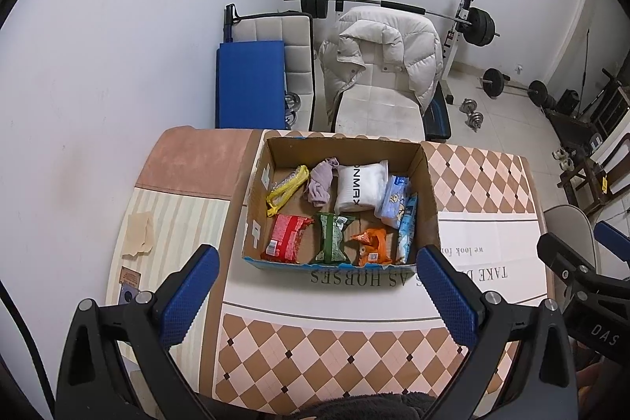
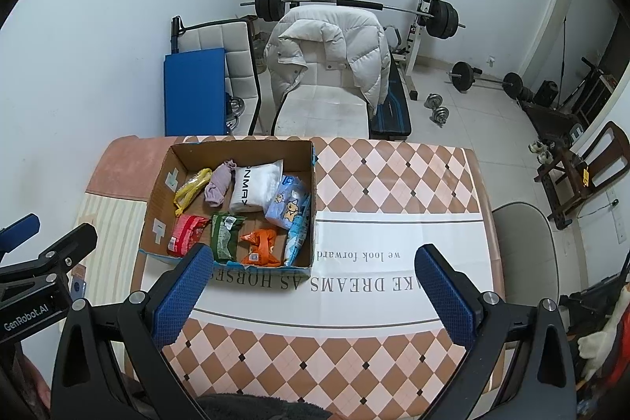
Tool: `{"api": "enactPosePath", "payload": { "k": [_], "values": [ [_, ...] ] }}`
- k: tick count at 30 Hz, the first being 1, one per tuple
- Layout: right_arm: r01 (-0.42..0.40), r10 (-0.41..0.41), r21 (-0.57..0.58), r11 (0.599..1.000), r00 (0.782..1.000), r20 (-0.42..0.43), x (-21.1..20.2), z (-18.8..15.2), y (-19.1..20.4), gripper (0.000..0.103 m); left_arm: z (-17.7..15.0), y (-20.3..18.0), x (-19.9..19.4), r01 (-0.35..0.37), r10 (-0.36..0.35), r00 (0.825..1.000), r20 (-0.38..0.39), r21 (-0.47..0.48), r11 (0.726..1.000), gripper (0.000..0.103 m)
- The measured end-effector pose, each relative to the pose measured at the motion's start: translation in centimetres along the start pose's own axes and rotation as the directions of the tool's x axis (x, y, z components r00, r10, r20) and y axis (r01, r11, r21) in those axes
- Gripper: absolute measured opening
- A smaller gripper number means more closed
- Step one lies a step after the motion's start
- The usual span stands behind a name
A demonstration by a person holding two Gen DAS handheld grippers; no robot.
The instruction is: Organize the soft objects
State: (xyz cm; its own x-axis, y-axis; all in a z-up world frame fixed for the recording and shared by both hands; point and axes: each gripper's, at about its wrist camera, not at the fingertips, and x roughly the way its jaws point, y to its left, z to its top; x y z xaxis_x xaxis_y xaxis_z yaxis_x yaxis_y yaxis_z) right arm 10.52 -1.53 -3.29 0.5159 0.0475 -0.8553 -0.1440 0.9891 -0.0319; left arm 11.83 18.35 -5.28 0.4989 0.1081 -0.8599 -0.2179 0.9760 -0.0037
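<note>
Cardboard box [image 1: 338, 201] of soft packets sits mid-worktop [image 1: 354, 341]; left gripper [image 1: 319, 292] and right gripper [image 2: 315, 292] hover wide open, empty, and a careless reach could snag its near wall.

From my seat, the left gripper's [image 1: 317, 276] right pad covers part of the tablecloth's [image 1: 354, 341] printed line — I read only "TAKE D" and "AS HORSES". The cardboard box's [image 2: 236, 264] near wall hides the lower ends of the front-row packets. The white packet's [image 1: 362, 188] lettering is partly folded away — only "NMAX" shows.
</note>
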Motion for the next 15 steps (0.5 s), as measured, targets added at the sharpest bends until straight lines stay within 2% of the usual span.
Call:
{"api": "enactPosePath", "payload": {
  "k": [15],
  "values": [
    [-0.003, 0.003, -0.02, 1.0, 1.0, 0.001, -0.14, 0.19, -0.25, 0.103, -0.8, -0.65, -0.29, 0.0, 0.0, 1.0, -0.009, -0.003, 1.0, 0.103]
  ]
}}
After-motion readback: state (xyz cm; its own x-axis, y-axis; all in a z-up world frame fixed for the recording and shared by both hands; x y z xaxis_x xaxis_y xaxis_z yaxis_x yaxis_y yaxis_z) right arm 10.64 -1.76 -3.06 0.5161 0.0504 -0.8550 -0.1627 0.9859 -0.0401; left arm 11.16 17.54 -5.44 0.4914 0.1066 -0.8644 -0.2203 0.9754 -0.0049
